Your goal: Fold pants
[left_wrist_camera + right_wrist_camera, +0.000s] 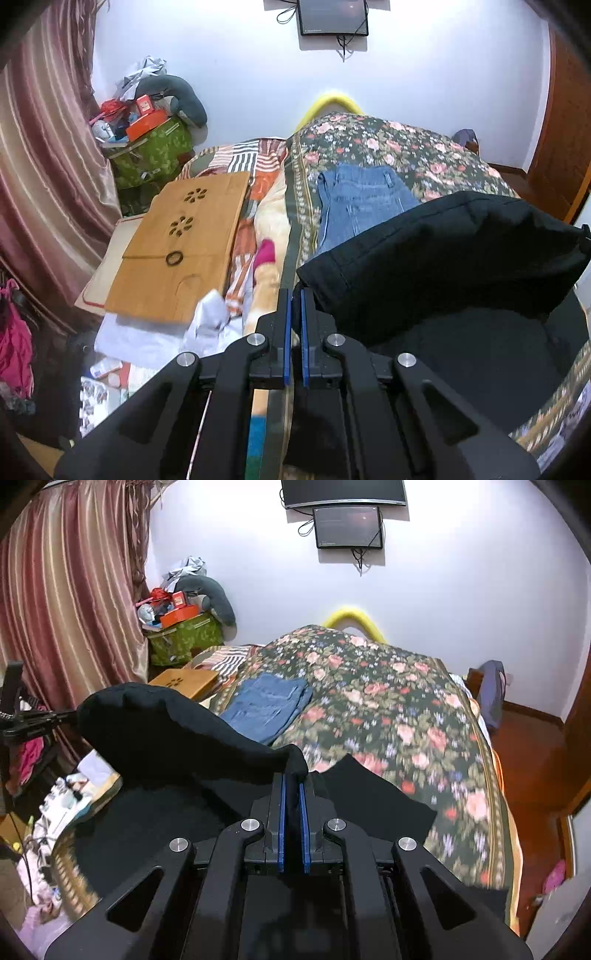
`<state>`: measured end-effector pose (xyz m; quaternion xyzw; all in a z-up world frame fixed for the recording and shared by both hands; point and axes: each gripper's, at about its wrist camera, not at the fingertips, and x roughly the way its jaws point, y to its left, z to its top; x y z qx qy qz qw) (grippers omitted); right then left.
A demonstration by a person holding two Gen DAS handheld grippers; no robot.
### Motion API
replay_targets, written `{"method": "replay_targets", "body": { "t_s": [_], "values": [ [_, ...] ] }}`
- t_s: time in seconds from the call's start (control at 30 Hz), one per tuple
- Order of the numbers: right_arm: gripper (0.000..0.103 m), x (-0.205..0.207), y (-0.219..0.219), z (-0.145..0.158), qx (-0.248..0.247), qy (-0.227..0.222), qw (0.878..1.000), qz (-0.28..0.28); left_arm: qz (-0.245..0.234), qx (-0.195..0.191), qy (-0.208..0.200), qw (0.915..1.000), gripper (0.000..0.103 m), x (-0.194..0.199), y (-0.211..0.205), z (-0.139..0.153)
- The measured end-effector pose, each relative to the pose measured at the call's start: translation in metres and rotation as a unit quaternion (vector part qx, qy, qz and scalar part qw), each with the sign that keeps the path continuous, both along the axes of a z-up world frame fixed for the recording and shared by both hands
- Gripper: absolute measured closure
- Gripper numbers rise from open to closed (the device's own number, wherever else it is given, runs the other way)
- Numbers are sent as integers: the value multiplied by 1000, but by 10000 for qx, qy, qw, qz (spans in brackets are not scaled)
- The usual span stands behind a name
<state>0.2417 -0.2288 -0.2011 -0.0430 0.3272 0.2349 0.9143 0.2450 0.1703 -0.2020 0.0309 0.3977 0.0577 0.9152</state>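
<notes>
The left gripper (294, 295) is closed to a narrow slit, and a corner of the black pants (443, 251) appears to be pinched at its tips, though the dark cloth against the dark fingers makes the contact hard to confirm. The right gripper (291, 779) is clamped on a bunched edge of the same black pants (177, 731), with cloth clearly seen between the blue pads (303, 812). Between the two tools the fabric is held up off the bed (406, 709) in a sagging span, while the rest is draped down onto the near part of the floral cover. The material is judged to be soft, light and limp, with no stiffness of its own, so any unsupported part can be expected to droop and fold by itself; seams and hems are likely the firmest places to be gripped, since thin single layers may slip from the pads. Farther along the bed, folded blue jeans (362, 206) are laid flat, well apart from the held cloth. To the left, a wooden board (184, 243) is resting on striped bedding, and a screen (347, 526) is mounted on the far wall.
</notes>
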Motion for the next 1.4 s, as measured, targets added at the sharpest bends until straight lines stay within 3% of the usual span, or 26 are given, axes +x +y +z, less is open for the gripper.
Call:
{"method": "replay_targets", "body": {
  "t_s": [0.3, 0.53, 0.67, 0.73, 0.8, 0.83, 0.87, 0.97, 1.0, 1.2, 1.4],
  "values": [
    [97, -67, 2, -42, -102, 358, 9992, 123, 239, -217, 313, 9990, 100, -65, 12, -52],
    [97, -90, 0, -87, -170, 836, 9963, 47, 412, -390, 852, 9947, 100, -88, 13, -106],
    [96, -99, -3, -93, -315, 908, 9954, 7, 450, -423, 1086, 9922, 100, -91, 13, -123],
    [91, -104, -4, -89, -444, 855, 9953, -26, 485, -408, 1117, 9917, 100, -92, 15, -122],
    [71, -106, -7, -82, -671, 750, 9948, -133, 537, -356, 1044, 9924, 97, -94, 17, -114],
    [66, -108, -8, -79, -736, 673, 9948, -194, 575, -285, 1010, 9928, 94, -95, 18, -110],
    [58, -108, -10, -75, -785, 580, 9949, -260, 628, -204, 937, 9934, 84, -96, 18, -104],
    [37, -106, -22, -60, -766, 383, 9953, -457, 782, 0, 590, 9952, 43, -99, 16, -82],
    [34, -104, -24, -55, -702, 338, 9957, -501, 791, 50, 461, 9958, 35, -99, 14, -74],
    [33, -84, -28, -27, -401, 156, 9975, -566, 576, 25, 162, 9982, 17, -73, -15, -37],
    [33, -45, -16, -19, -426, 60, 9982, -428, 142, -220, 37, 9996, 9, -28, -58, -18]
  ]
}}
